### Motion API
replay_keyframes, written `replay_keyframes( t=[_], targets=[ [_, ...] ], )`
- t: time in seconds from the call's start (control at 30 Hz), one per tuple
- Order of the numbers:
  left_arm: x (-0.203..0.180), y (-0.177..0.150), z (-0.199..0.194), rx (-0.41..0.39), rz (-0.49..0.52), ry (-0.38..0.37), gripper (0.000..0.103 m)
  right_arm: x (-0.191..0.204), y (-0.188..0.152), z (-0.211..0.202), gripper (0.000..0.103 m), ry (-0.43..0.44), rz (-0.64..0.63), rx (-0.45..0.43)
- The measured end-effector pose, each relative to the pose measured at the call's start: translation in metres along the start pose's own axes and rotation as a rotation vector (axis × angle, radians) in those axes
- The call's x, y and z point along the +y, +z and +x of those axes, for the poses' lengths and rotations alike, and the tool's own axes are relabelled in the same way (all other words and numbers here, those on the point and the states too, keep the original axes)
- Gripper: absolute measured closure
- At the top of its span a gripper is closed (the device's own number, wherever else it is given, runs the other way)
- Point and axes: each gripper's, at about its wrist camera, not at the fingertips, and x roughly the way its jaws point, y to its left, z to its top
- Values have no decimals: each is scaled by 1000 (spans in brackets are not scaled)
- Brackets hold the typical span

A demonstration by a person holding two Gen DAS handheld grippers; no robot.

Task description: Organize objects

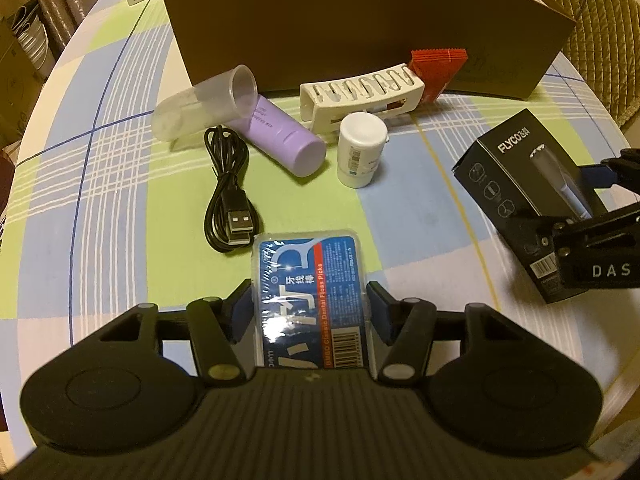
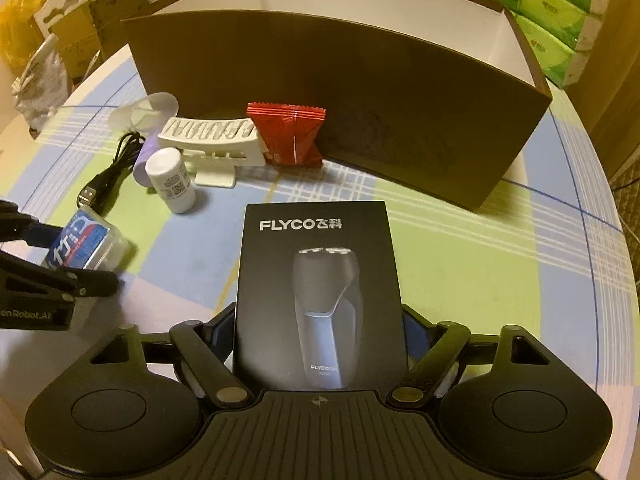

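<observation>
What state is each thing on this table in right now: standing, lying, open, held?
Floss pick case: gripped by left gripper.
Black shaver box: gripped by right gripper.
Brown box: open-topped, upright.
Purple cylinder: lying down.
Clear cup: on its side.
White bottle: standing, capped.
USB cable: coiled, unplugged.
Red packet: leaning against the box.

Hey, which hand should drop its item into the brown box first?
Probably the right. The right gripper holds the black shaver box with bare tablecloth ahead up to the brown box. The left gripper holds the floss pick case behind the white bottle and cable.
</observation>
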Motion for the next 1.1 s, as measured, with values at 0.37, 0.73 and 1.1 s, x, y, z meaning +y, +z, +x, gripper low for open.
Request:
replay_keyframes(
  t=[0.37,0.73,1.1],
  targets=[
    [8,-7,-8,-3,-11,-8,49,1,-7,-18,27,57,35,6],
    [11,-2,-39,-78,-14,-21,49,5,-2,-50,27,89,55,-65],
    [7,24,-75,-176,2,-36,49,6,21,-73,27,95,47,-147]
  ],
)
